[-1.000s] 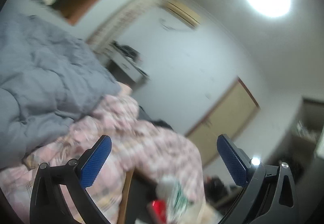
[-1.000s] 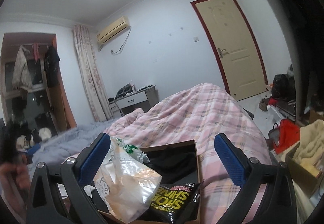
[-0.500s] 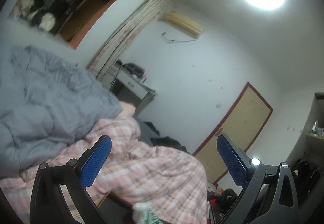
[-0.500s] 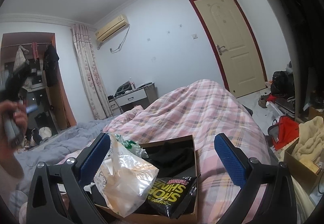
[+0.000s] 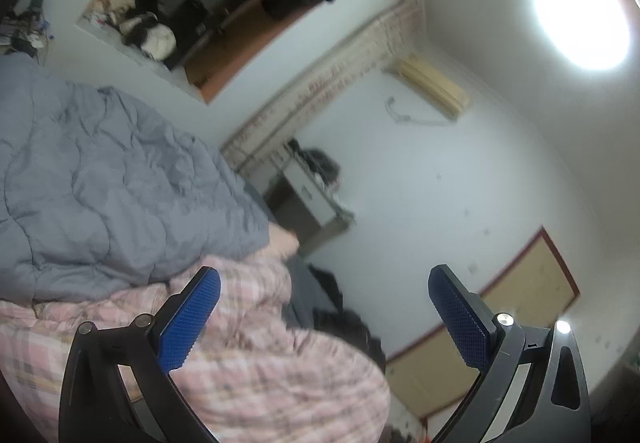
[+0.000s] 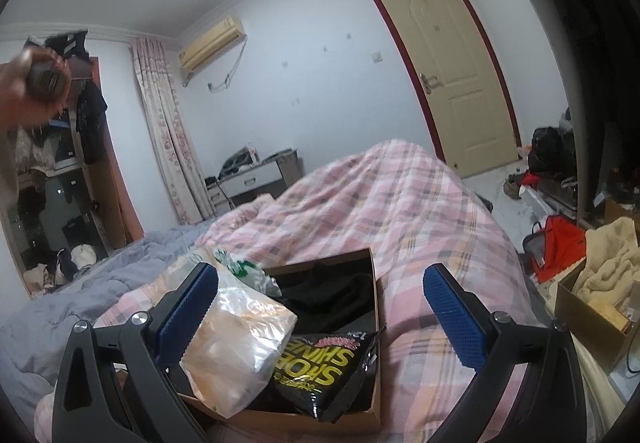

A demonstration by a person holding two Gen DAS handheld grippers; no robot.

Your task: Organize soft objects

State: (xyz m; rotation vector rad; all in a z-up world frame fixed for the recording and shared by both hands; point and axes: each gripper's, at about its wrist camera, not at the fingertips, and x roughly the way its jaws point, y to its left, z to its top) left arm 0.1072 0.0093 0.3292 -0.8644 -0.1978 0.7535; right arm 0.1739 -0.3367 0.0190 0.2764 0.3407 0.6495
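A brown cardboard box (image 6: 372,331) rests on the pink plaid quilt (image 6: 404,203) of the bed. It holds a clear plastic bag (image 6: 236,347), a black snack bag with yellow lettering (image 6: 324,367) and something dark (image 6: 328,291). My right gripper (image 6: 320,307) hovers open just over the box, empty. My left gripper (image 5: 324,313) is open and empty too, raised and tilted up over the plaid quilt (image 5: 272,367) and the grey duvet (image 5: 100,195). A hand (image 6: 24,91) holding the left gripper shows at the right wrist view's upper left.
A desk (image 6: 256,179) stands by the curtain (image 6: 172,139) at the far wall, near a closed door (image 6: 456,75). To the right of the bed sit a box with a cream fleece (image 6: 608,267), a red bag (image 6: 560,243) and floor clutter. An open wardrobe (image 6: 60,179) is on the left.
My left gripper has swung upward and tilted, so more wall, ceiling and wardrobe show; the box has left its view. The right gripper has risen slightly over the box. Both stay open.
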